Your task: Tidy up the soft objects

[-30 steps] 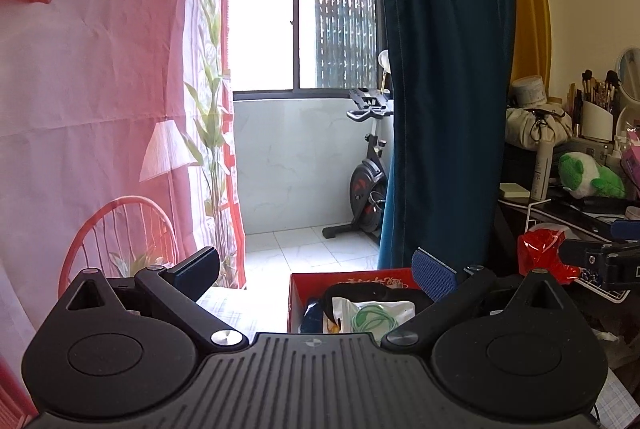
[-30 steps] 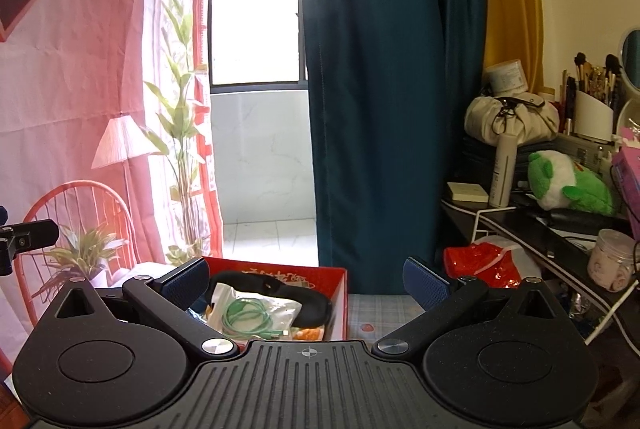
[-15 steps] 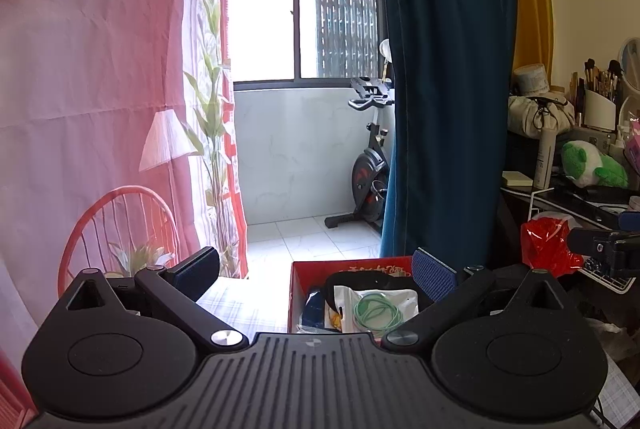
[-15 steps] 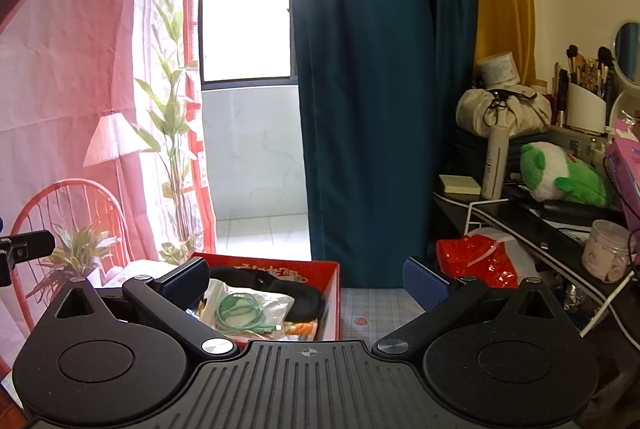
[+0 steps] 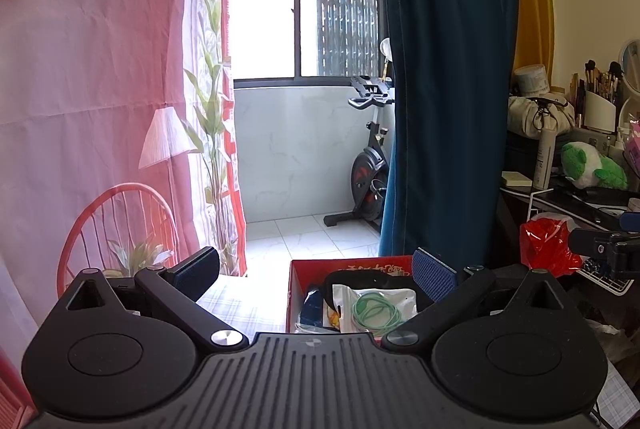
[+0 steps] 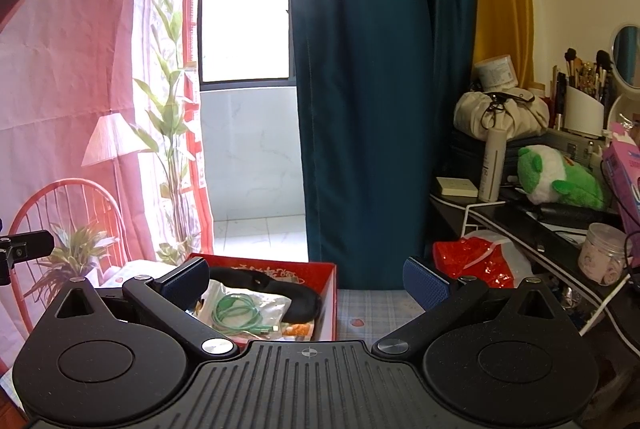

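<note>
Both views have shifted slightly since a second ago, with the red box (image 5: 349,263) sitting further right in the left view. Left tongs (image 5: 316,272) and right tongs (image 6: 306,280) stand wide apart, holding nothing. Inside the box on the checked tabletop (image 6: 372,305) lie a black soft item (image 6: 298,299) and a green cable (image 6: 236,311). Beyond hang a teal curtain (image 6: 368,81) and a pink backdrop (image 5: 92,101).
</note>
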Tool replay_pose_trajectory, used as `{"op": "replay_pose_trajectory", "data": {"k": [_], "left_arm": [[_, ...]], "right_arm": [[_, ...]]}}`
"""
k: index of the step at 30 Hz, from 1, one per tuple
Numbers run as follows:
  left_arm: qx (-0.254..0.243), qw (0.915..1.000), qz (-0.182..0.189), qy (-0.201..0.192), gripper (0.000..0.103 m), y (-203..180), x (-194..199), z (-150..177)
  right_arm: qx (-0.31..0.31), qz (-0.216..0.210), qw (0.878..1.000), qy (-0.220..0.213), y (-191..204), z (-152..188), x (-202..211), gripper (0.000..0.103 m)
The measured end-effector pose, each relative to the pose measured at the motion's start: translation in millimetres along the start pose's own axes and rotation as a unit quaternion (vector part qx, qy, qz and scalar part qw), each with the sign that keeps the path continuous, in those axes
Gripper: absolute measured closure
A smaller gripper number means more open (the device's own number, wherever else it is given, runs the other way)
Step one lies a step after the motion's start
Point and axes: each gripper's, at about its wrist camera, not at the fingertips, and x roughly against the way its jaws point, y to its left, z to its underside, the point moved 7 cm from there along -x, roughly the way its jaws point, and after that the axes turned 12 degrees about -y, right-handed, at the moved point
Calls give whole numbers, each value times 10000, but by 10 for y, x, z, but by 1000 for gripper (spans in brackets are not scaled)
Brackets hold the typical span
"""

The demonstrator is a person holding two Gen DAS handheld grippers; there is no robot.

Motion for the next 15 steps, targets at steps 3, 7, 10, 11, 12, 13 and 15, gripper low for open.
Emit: {"op": "replay_pose_trajectory", "data": {"k": [3, 7, 10, 11, 12, 13, 15], "left_arm": [[0, 10000, 0, 5, 0, -4, -2, 0], [13, 10000, 1, 12, 0, -1, -6, 1], [31, 10000, 5, 33, 0, -1, -14, 10], [28, 10000, -1, 38, 0, -2, -16, 13], [27, 10000, -2, 38, 0, -7, -14, 17], [27, 10000, 0, 37, 0, -14, -10, 18], [26, 10000, 17, 21, 0, -21, 0, 18]], "right_arm": [[-1, -17, 10000, 14, 5, 3, -3, 0], [-2, -16, 10000, 17, 9, 5, 0, 0], [-2, -22, 10000, 19, 18, 13, 1, 0], [2, -24, 10000, 25, 11, 16, -7, 0], [3, -23, 10000, 31, 8, 19, -11, 0], [0, -24, 10000, 39, 10, 25, -13, 0], [-5, -36, 10000, 50, 5, 30, -22, 0]]}}
